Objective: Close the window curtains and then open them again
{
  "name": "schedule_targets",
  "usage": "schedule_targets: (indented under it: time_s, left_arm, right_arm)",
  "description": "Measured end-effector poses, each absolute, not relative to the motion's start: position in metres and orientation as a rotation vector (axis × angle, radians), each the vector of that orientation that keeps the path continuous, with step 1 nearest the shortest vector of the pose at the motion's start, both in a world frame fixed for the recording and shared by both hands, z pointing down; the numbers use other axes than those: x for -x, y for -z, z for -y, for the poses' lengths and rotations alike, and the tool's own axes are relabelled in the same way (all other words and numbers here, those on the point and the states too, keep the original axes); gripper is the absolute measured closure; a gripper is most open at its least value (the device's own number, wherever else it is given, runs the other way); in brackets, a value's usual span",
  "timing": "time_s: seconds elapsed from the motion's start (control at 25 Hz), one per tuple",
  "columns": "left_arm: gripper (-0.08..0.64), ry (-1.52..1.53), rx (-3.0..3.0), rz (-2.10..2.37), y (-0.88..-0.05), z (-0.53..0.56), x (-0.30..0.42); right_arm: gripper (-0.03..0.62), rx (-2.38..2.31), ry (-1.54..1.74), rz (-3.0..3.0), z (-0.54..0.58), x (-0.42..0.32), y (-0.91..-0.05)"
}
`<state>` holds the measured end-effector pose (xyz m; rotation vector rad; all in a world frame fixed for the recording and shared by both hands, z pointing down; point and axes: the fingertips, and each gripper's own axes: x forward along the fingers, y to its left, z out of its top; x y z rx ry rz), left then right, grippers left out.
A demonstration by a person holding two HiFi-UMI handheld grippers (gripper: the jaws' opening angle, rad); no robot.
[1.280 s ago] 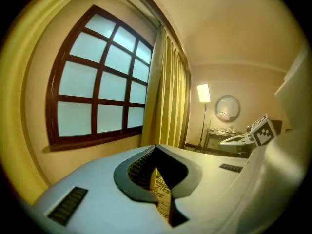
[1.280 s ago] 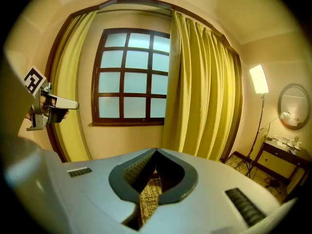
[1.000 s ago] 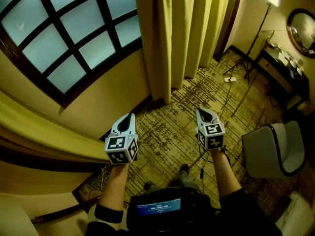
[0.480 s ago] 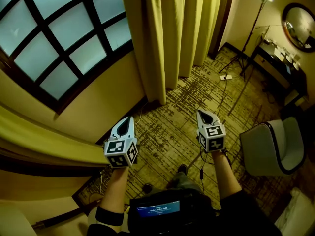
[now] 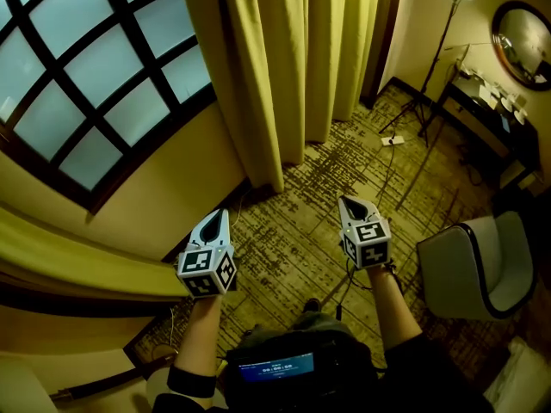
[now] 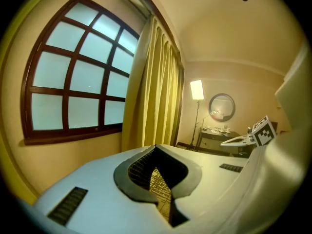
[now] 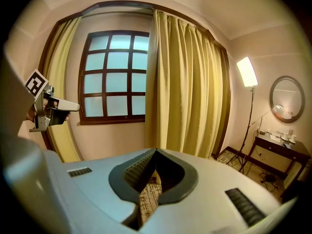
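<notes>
While the left hand-held gripper (image 5: 216,218) and right hand-held gripper (image 5: 349,203) stay closed, empty, the curtain (image 5: 293,58) has shifted leftward.

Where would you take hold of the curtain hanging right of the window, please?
I'd grip the curtain by its edge nearest the window, coming from the window side with the right tongs: that edge hangs free as a thin vertical fold.

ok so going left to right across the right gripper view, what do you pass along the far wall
left gripper -> window -> curtain -> floor lamp -> round mirror
</notes>
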<state>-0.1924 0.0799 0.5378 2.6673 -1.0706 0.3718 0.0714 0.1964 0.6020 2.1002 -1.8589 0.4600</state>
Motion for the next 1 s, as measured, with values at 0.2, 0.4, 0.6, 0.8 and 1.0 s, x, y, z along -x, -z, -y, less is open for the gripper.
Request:
schedule_targets:
  time_s: [0.2,0.4,0.6,0.8,1.0]
  left_arm:
    - [0.560,-0.353,-2.662,1.109,-0.530,-0.077,0.158]
    - [0.560,-0.383,-2.679,1.107,-0.526,-0.068,0.129]
    - [0.560,-0.418,-2.688,1.081,-0.537,-0.047,0.101]
    - [0.560,-0.393,-2.709,1.047,-0.540,-0.010,0.060]
    - [0.560,-0.348,-2.689,1.044,-0.549,0.043,0.025]
  right_arm:
    - [0.578,-2.088,-0.461,1.903,-0.190,-0.104,-0.600]
    - [0.578,-2.087,-0.449,1.947,-0.172,-0.123,-0.594]
    - [0.578,-2.063,-0.434,1.971,-0.147,-0.135,-0.591]
    - [0.578,-2.033,-0.417,1.958,-0.114,-0.164,-0.595]
    - [0.578,-1.996,-0.404,1.954,-0.065,-0.195,-0.594]
